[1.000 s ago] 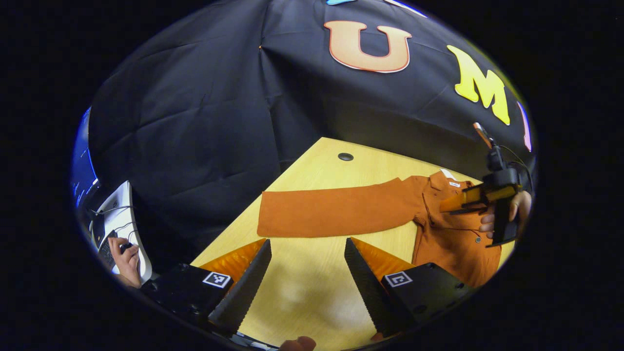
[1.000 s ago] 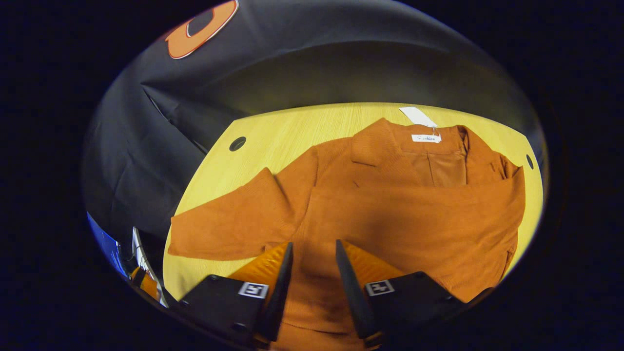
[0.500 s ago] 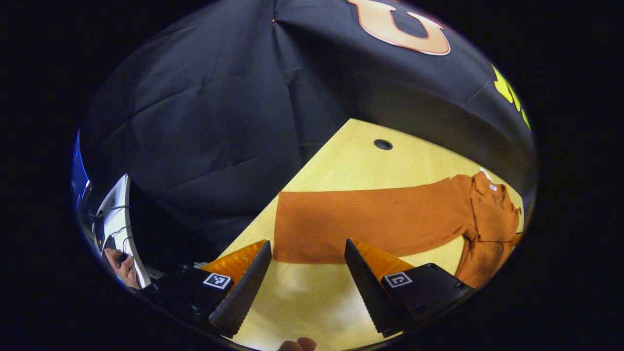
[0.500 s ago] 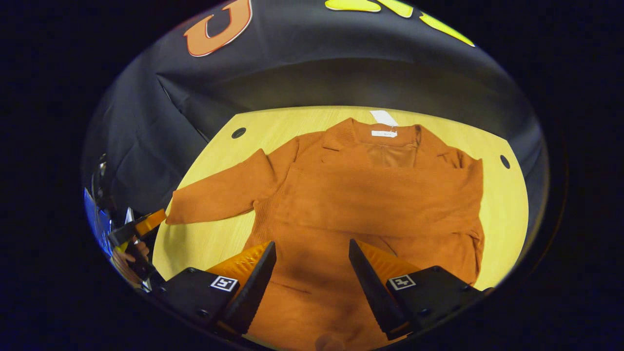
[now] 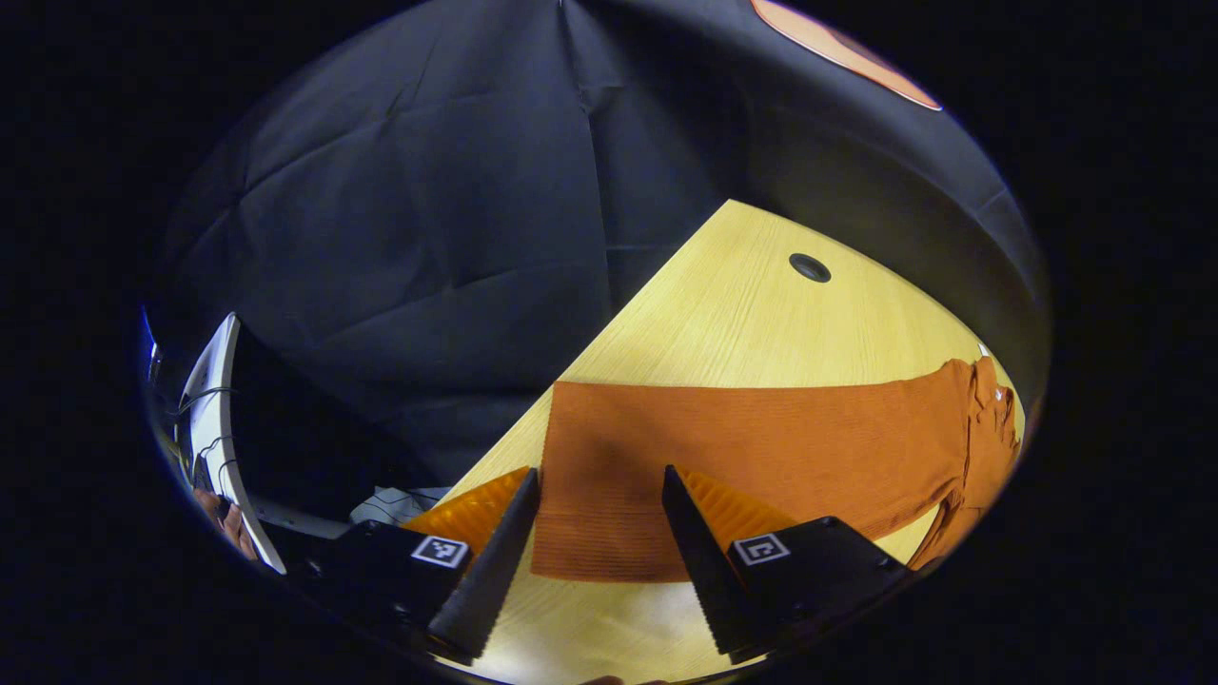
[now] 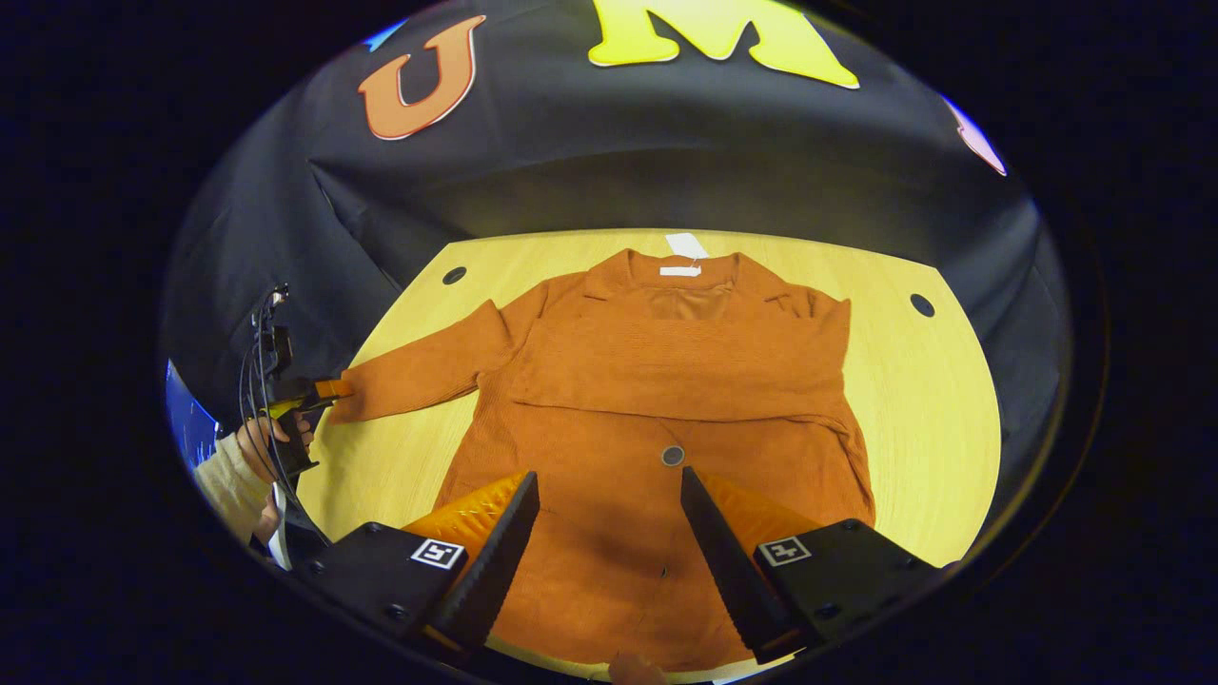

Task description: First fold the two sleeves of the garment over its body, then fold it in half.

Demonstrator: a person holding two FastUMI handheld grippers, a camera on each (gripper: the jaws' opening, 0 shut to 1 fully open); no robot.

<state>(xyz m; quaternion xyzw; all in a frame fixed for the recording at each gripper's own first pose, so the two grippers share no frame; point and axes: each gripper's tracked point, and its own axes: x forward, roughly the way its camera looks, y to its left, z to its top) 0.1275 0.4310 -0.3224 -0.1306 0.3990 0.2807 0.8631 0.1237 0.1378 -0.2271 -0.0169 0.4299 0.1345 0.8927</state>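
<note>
Wooden table, orange garment spread flat, left claw open at sleeve cuff

I see the rust-orange ribbed knit garment lying flat and face up on the table, collar and white neck label at the far edge, hem toward me. One long sleeve is already folded straight across the chest, its cuff end toward the garment's left side. The other sleeve still stretches out flat to the side, its ribbed cuff near the table's edge.
</note>
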